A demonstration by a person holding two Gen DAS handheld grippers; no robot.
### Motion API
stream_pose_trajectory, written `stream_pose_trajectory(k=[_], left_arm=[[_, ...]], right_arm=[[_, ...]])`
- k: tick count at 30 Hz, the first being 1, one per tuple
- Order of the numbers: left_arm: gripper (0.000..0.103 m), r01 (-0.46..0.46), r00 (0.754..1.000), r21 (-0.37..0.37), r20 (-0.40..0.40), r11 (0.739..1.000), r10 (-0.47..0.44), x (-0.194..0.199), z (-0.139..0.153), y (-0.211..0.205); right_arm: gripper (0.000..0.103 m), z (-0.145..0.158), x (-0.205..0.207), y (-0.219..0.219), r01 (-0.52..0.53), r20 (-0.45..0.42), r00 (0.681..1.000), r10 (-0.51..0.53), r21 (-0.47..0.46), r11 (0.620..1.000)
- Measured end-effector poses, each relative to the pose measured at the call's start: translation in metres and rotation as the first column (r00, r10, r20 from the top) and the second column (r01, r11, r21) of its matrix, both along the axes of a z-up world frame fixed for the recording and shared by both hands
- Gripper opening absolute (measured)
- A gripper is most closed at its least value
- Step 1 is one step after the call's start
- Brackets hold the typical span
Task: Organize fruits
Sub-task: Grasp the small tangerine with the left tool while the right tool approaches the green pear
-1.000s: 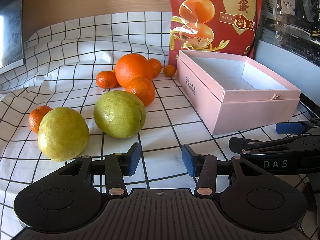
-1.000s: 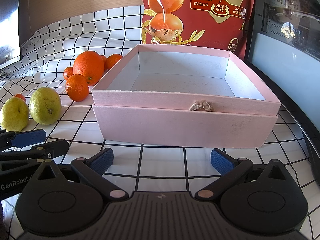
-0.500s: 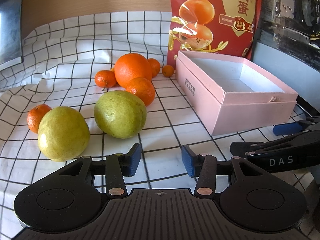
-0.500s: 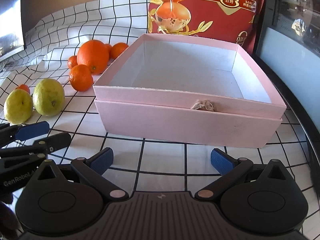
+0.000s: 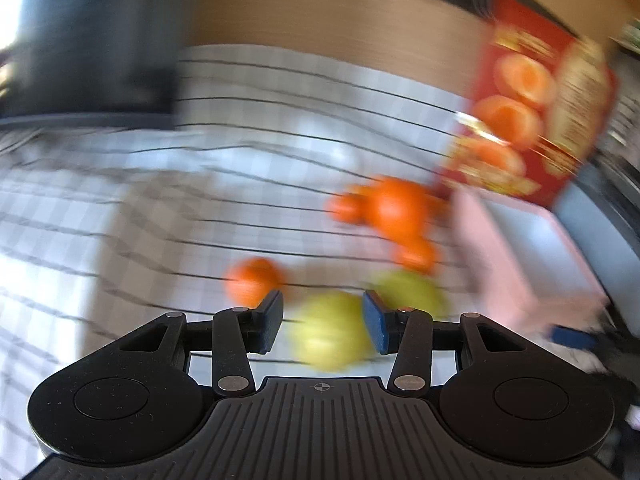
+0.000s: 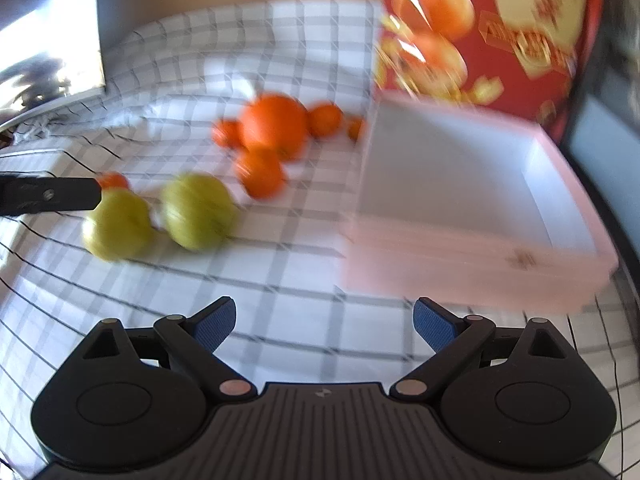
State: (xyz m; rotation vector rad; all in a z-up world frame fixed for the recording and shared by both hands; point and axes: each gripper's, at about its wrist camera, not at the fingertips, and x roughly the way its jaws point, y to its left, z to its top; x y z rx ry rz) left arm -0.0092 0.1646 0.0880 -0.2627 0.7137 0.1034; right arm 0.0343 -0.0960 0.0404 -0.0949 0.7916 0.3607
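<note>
Left claw [image 5: 323, 320] spread, lining up on the nearest round yellow-green fruit [image 5: 330, 330]: firm, weighty, smooth, so grip its widest middle. Right claw [image 6: 324, 320] closing, empty.

Bare cloth [image 6: 304, 280] before pink box [image 6: 460, 276]

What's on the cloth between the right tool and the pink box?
Nothing. In the right wrist view, only bare checked cloth lies between the right tool, its jaws closing on nothing, and the pink box. The fruits sit off to the left.
</note>
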Motion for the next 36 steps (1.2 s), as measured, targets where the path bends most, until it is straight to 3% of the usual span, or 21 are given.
stream_pose_trajectory(k=[3, 8, 17, 24, 27, 32, 36], left_arm=[[0.048, -0.116, 0.993, -0.030, -0.040, 0.993, 0.115, 0.003, -0.001, 0.044], [0.048, -0.147, 0.985, -0.049, -0.096, 0.988, 0.142, 0.004, -0.013, 0.075], [0.048, -0.127, 0.987, -0.071, -0.106, 0.989, 0.119, -0.014, -0.016, 0.065], [0.048, -0.097, 0.991, -0.078, -0.102, 0.992, 0.089, -0.020, -0.015, 0.055], [0.048, -0.094, 0.992, -0.089, -0.096, 0.992, 0.085, -0.017, -0.016, 0.056], [0.048, -0.046, 0.996, -0.147, -0.084, 0.988, 0.034, 0.005, -0.017, 0.054], [0.048, -0.041, 0.997, -0.092, -0.076, 0.995, 0.034, 0.035, -0.018, 0.047]], right_arm=[[0.096, 0.014, -0.008, 0.019, 0.037, 0.070, 0.997, -0.039, 0.025, 0.999], [0.096, 0.025, -0.010, 0.049, -0.039, 0.065, 0.997, 0.036, 0.049, 0.998], [0.094, 0.030, -0.010, 0.115, -0.238, 0.118, 0.963, 0.243, -0.058, 0.970], [0.094, 0.030, 0.023, 0.121, -0.197, 0.158, 0.966, 0.204, -0.059, 0.979], [0.094, 0.026, 0.045, 0.106, -0.156, 0.116, 0.981, 0.157, -0.020, 0.988], [0.094, 0.011, 0.076, 0.075, -0.094, -0.032, 0.995, 0.096, 0.056, 0.994], [0.094, 0.006, 0.075, 0.057, -0.048, -0.086, 0.994, 0.060, 0.131, 0.990]])
